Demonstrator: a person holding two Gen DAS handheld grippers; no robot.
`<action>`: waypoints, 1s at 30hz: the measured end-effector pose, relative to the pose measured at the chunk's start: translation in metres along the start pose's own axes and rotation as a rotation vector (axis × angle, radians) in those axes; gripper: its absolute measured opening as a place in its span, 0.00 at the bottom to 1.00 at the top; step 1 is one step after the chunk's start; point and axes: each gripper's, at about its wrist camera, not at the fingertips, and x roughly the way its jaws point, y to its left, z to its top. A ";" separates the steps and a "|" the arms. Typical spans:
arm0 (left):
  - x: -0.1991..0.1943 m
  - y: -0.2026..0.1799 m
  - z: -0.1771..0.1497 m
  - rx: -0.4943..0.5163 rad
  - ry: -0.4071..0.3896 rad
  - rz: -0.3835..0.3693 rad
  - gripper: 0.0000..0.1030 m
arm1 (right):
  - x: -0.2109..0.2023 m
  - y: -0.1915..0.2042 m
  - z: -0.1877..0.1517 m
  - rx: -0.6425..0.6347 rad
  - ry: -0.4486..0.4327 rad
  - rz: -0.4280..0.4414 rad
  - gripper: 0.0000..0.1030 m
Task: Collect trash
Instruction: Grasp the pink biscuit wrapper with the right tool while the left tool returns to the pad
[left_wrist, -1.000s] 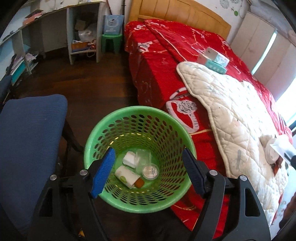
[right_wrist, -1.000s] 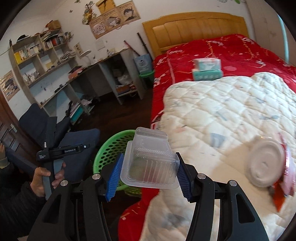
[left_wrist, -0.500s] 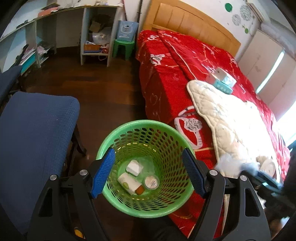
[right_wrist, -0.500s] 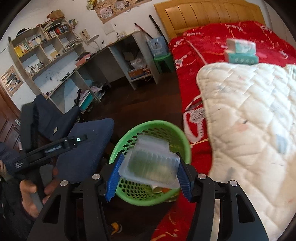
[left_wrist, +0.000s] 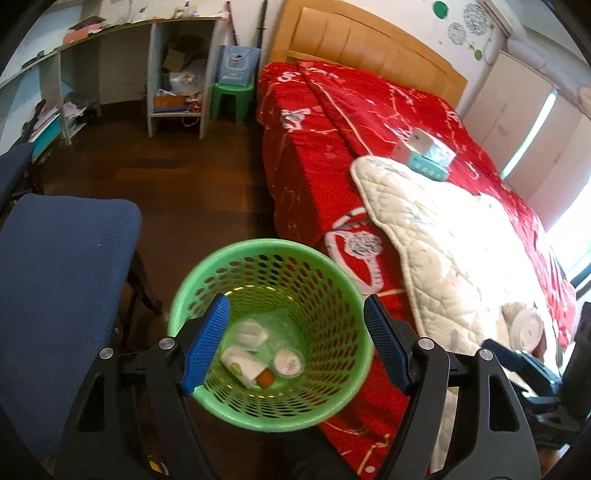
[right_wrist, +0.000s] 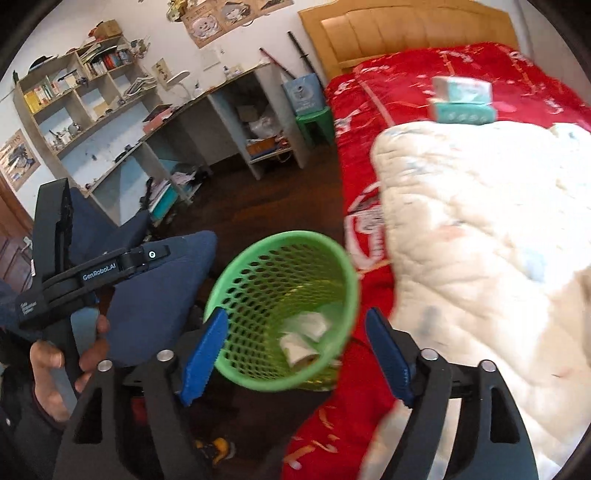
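The bed (left_wrist: 369, 122), under a red cover, fills the 1 to 4 o'clock sector of the left wrist view, with a white quilt (left_wrist: 443, 258) spread over its near half. A blue chair (left_wrist: 59, 280) sits at 9 o'clock. The green basket (left_wrist: 332, 295) stands on the dark floor between chair and bed, just beside the bed's edge, at 6 o'clock. It contains the collected trash: a white carton (left_wrist: 242, 365), a round lid (left_wrist: 289, 362) and a clear plastic box (left_wrist: 273, 332). The left gripper (left_wrist: 295, 347) hovers above the basket, jaws wide apart and empty. The right gripper (right_wrist: 295, 354) is also above the basket; its jaws are opening, with nothing between them. A white cup (left_wrist: 526, 328) lies on the quilt at 4 o'clock.
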 end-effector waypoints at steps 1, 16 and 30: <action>0.000 -0.005 -0.001 0.007 0.002 -0.009 0.72 | -0.009 -0.008 -0.003 0.005 -0.007 -0.021 0.75; 0.011 -0.092 -0.020 0.112 0.047 -0.122 0.72 | -0.149 -0.152 -0.028 0.206 -0.167 -0.293 0.78; 0.031 -0.154 -0.030 0.179 0.096 -0.172 0.72 | -0.169 -0.287 -0.021 0.529 -0.146 -0.278 0.83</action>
